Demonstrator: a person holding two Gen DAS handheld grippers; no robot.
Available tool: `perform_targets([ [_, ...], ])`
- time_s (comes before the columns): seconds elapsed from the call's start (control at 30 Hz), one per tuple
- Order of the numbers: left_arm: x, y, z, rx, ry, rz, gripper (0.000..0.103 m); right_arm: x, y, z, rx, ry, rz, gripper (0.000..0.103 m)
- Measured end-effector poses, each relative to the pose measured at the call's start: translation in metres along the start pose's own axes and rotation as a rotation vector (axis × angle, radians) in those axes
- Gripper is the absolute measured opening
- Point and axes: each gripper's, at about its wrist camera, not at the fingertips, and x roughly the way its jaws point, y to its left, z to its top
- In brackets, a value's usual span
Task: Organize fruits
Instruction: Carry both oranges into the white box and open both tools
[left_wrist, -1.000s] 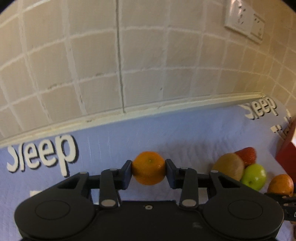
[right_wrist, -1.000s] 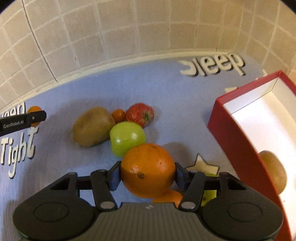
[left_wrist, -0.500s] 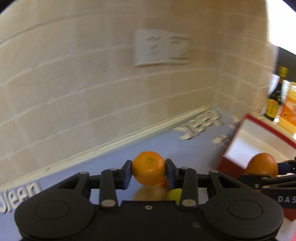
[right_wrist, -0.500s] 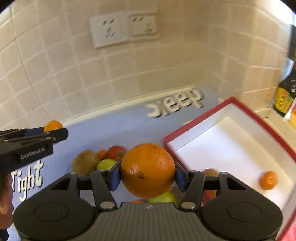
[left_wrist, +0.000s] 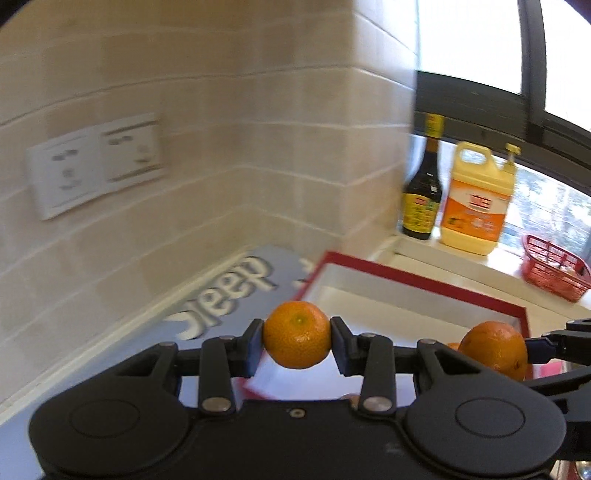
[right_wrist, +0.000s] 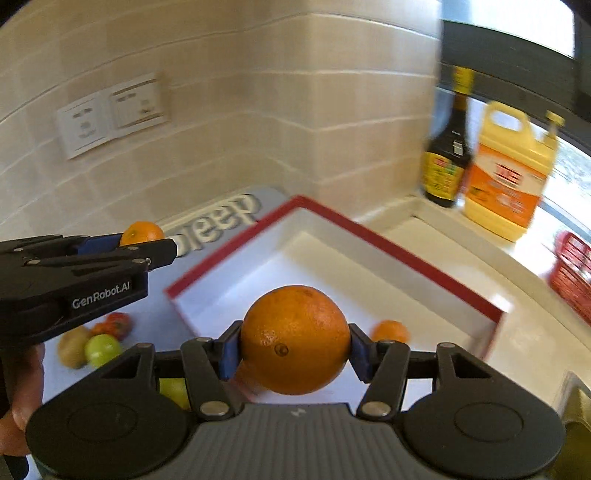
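Note:
My left gripper (left_wrist: 297, 341) is shut on a small mandarin (left_wrist: 297, 334) and holds it in the air at the near-left corner of the red-rimmed white box (left_wrist: 417, 280). My right gripper (right_wrist: 295, 349) is shut on a large orange (right_wrist: 294, 338) above the box (right_wrist: 332, 225). The large orange also shows in the left wrist view (left_wrist: 493, 349). The left gripper and its mandarin (right_wrist: 141, 232) show at the left of the right wrist view. A small orange (right_wrist: 390, 330) lies inside the box. A kiwi (right_wrist: 70, 349), a green apple (right_wrist: 102, 349) and a strawberry (right_wrist: 118, 325) lie on the blue mat.
A tiled wall with sockets (left_wrist: 92, 166) runs behind the blue mat (left_wrist: 229, 291). A dark sauce bottle (left_wrist: 423, 192) and a yellow jug (left_wrist: 476, 203) stand on the sill beyond the box. A red basket (left_wrist: 556, 267) sits at the far right.
Both grippers have swung right from the fruit pile toward the box, each still holding its fruit. The window sill, bottle and jug have come into view.

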Motion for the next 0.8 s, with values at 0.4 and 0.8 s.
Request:
perform_targets([
  [0.4, 0.103, -0.042, 0.003, 0.008, 0.135, -0.124, 0.046, 0.045, -0.071, -0.008, 0.16, 0.086, -0.087, 0.06],
  [0.8, 0.161, -0.038, -0.02, 0.063, 0.259, -0.089, 0.046, 0.141, -0.062, 0.037, 0.191, 0.115, -0.012, 0.06],
])
